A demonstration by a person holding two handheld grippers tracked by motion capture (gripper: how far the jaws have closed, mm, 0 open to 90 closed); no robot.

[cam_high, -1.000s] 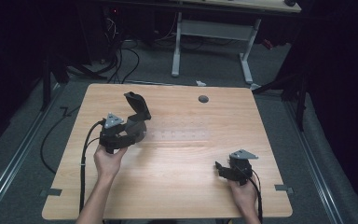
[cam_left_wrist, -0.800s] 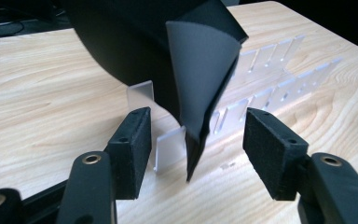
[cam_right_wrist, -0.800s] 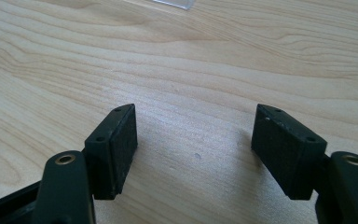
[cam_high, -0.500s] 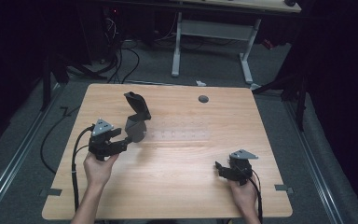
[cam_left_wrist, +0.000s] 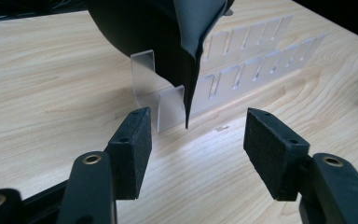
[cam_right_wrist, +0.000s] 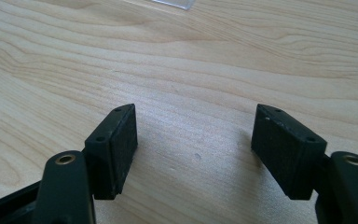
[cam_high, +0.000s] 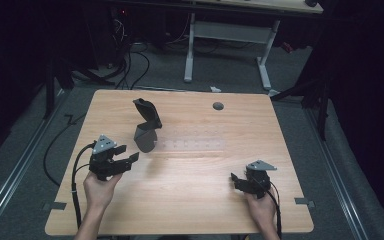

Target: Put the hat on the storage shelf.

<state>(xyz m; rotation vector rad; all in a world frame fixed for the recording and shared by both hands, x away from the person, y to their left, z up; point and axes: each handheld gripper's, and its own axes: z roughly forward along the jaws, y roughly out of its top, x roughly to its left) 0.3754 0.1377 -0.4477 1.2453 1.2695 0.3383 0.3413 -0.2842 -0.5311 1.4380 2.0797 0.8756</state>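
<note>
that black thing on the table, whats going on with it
A person holds a two-jaw gripper in each hand. The black piece stands slotted in a clear slotted rack on the wooden table. The left gripper sits just short of it, jaws open and empty. The right gripper rests open near the front right.

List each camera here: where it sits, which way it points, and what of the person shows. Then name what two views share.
High view: above the person's side, facing forward and down on the table; both forearms show, with the left gripper and right gripper.
Left gripper view: on the left gripper, facing the dark object in the clear slotted rack.
Right gripper view: on the right gripper, facing bare wood.
Shared: the dark object, in the high and left gripper views.
</note>
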